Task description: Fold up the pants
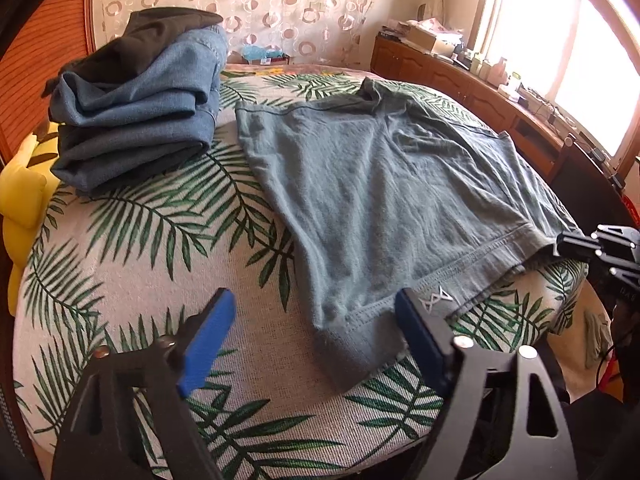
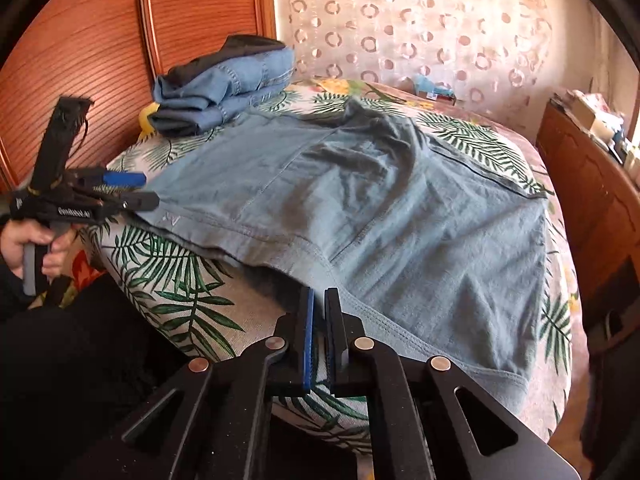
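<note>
The grey-green pants (image 1: pixel 380 184) lay spread across the bed (image 1: pixel 132 280) with its palm-leaf cover, and everything here is placed from them. They looked only partly folded, one layer doubled over another, with two hem edges at the near side of the bed, so I judged the step in hand to be taking hold of those near edges for the next fold toward the far side. The left gripper (image 1: pixel 316 336) sat at the near-left corner of the pants, its blue pads standing well apart; the corner of cloth lay between them, unpinched. The right gripper (image 2: pixel 319 336) sat at the near edge further right, its pads drawn almost together, and the hem appeared to run in against them; I could not be sure from either view how much cloth, if any, was caught. The next move, as I judged it, called for the left pads to close on their corner before both hands lifted together. Beyond the far-left corner of the pants lay a stack of folded jeans (image 1: pixel 140 108), just beside them.
</note>
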### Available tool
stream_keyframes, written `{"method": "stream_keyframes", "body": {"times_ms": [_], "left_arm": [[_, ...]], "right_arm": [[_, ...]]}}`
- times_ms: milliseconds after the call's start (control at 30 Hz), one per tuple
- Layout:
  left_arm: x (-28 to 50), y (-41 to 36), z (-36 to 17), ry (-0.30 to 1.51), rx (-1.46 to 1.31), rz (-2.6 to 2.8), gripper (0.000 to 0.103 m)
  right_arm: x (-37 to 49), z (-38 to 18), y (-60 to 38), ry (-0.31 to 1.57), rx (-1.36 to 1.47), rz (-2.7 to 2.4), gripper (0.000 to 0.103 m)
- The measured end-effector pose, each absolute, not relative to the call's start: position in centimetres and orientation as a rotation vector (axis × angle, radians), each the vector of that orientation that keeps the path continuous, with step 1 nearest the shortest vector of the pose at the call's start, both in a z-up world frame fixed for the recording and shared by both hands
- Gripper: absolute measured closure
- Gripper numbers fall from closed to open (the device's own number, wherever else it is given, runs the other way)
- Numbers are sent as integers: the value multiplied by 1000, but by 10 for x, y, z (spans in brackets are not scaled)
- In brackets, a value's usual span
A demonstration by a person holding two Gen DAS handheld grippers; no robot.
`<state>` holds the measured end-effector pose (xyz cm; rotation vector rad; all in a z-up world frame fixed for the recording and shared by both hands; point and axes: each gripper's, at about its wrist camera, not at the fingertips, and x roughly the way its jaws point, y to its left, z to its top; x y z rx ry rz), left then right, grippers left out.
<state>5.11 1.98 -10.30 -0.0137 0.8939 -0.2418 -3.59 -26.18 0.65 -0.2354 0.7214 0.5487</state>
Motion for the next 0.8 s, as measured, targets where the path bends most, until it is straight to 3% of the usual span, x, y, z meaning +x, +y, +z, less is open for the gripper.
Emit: {"method": "stream_keyframes", "body": {"times_ms": [67, 133, 200, 333, 533, 633, 800], "left_arm": [[47, 18, -103, 894, -2, -246, 25], [44, 17, -103, 894, 5, -249, 27], [41, 16, -103, 892, 17, -246, 35], [38, 16, -101, 892, 13, -262, 56], [34, 12, -101, 891, 16, -299, 77], [32, 14, -100, 883, 18, -295, 86], [30, 17, -98, 883, 17, -301, 88]], "right_arm": [[-40, 10, -265, 717, -227, 540, 94], [-42, 13, -272, 713, -212, 524, 82], [-43, 16, -278, 704, -184, 511, 78], [-41, 19, -287, 686, -149, 476, 75], [-26, 8, -301, 704, -115, 357, 75], [-18, -5, -313, 736, -96, 280, 75], [-19, -19, -332, 758, -83, 200, 75]]}}
